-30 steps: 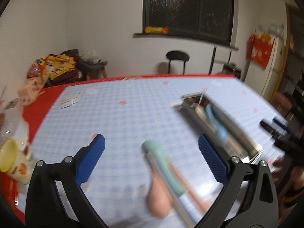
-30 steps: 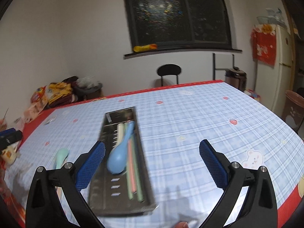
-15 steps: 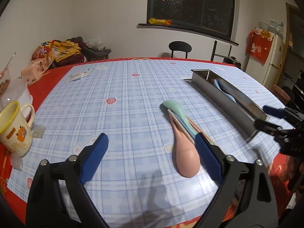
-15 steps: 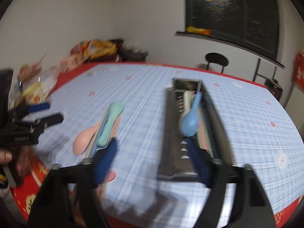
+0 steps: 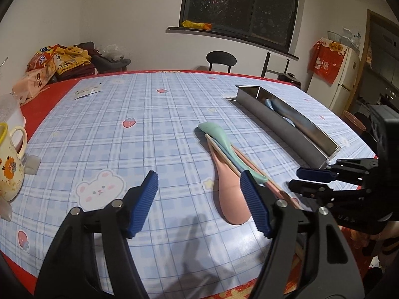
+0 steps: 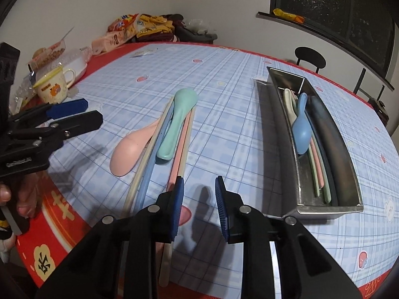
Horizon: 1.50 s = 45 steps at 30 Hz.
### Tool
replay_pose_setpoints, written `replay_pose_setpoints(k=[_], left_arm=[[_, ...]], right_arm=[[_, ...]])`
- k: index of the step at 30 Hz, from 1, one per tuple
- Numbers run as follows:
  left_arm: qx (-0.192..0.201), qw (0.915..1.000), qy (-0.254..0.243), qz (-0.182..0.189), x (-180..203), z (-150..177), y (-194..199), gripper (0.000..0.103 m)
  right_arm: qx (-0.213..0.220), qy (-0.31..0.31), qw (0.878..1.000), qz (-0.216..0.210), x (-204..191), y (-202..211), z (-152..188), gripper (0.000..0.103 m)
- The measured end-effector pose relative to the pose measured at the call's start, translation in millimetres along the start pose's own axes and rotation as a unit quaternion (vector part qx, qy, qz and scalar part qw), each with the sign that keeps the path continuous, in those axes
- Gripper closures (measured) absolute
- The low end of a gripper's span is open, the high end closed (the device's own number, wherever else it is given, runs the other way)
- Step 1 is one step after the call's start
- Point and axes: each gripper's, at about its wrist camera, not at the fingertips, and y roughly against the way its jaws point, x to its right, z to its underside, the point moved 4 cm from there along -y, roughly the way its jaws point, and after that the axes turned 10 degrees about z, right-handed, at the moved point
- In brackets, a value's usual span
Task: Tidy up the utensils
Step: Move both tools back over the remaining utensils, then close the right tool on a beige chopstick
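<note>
The worktop (image 6: 224,79) carries the steel tray (image 6: 349,174) to the right tool's (image 6: 199,203) right, already holding utensils. Loose spoons and chopsticks (image 6: 174,124) lie just ahead-left. Both tools are closing with nothing between their pads; the left tool (image 5: 199,199) flanks bare cloth. The step in hand looks like pickup: next, straddle one chopstick.

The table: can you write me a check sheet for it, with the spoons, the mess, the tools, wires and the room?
Surface: table, blue checked cloth, red border.
Job's things: green spoon, pink spoon and chopsticks piled loose; blue spoon inside metal tray.
Clutter: mug, snack bags.
Tools: left tool closing, nothing between; right tool closing, nothing between.
Cables: nothing seen.
Surroundings: chair, dark window, fridge.
</note>
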Motion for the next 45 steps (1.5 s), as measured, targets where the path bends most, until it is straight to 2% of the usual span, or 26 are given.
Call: replay_pose_setpoints(k=[16,20,22,30,32,35,40,45], left_arm=[[-0.012,0.9999,-0.009,-0.003,1.9,0.9,-5.1,0.034],[-0.015,0.9998,-0.009,-0.003,1.8,0.4,-6.5,0.034],[-0.017,0.9998,-0.008,-0.002,1.7,0.9,-7.2,0.035],[-0.038,0.9990,-0.024,0.001,10.4,5.6,-13.2,0.053],[-0.044,0.9985,-0.031,0.005,13.9,7.2,-14.6,0.064],[-0.048,0.9981,-0.031,0.021,14.8,7.9,-15.8,0.073],[-0.061,0.9971,-0.013,0.045,17.1,8.7,-17.5,0.076],[-0.077,0.9960,-0.033,0.030,28.6,1.7,-27.5,0.076]], right_arm=[[-0.018,0.028,0.999,-0.002,-12.8,-15.8,-6.4,0.078],[-0.020,0.021,1.000,-0.008,-8.4,-14.3,-5.2,0.096],[-0.024,0.009,0.999,-0.021,-3.0,-13.6,-3.5,0.096],[-0.036,-0.006,0.999,-0.035,7.0,-9.8,3.3,0.096],[-0.034,-0.006,0.999,-0.039,8.0,-9.0,4.9,0.096],[-0.029,-0.014,0.998,-0.048,10.9,-9.2,5.9,0.096],[-0.027,-0.021,0.998,-0.057,12.6,-9.4,6.2,0.096],[-0.027,-0.023,0.998,-0.059,13.6,-9.5,5.9,0.096]])
